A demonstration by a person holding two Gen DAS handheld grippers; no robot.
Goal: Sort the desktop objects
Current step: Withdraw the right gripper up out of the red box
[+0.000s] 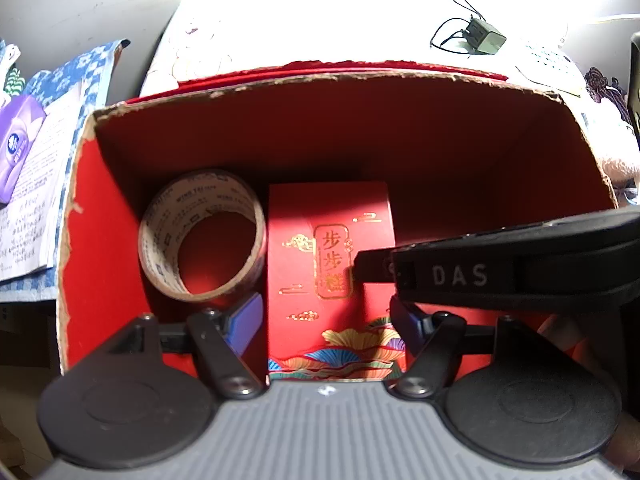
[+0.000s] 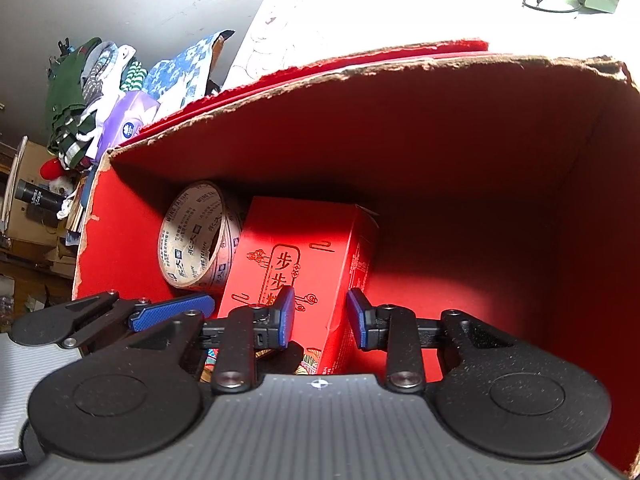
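Both your grippers point steeply down into the big red cardboard bin (image 1: 120, 216), its torn brown rim showing all round.

Left gripper (image 1: 326, 320): blue pads spread wide, one on each side of the small red gift box (image 1: 328, 240) lying flat on the bin floor. Nothing pinched; the pads hang above the box with clear space on both sides. The black body of your other gripper (lettered "DAS") crosses this view from the right edge.

Right gripper (image 2: 320, 316): jaws part-way apart, empty. They frame the near right corner of the gift box (image 2: 296, 264). Whether a pad brushes the carton you can't settle from this angle; it looks clear.

Tape roll (image 1: 202, 236): printed packing tape, leaning in the bin's back left corner, just beside the gift box and apparently touching its left edge. From the right wrist the roll (image 2: 196, 236) looks tilted against the wall.

Outside the bin: purple tissue pack (image 1: 18, 148) on blue patterned cloth at left, grey charger (image 1: 486, 38) with black cable on the bright tabletop beyond.
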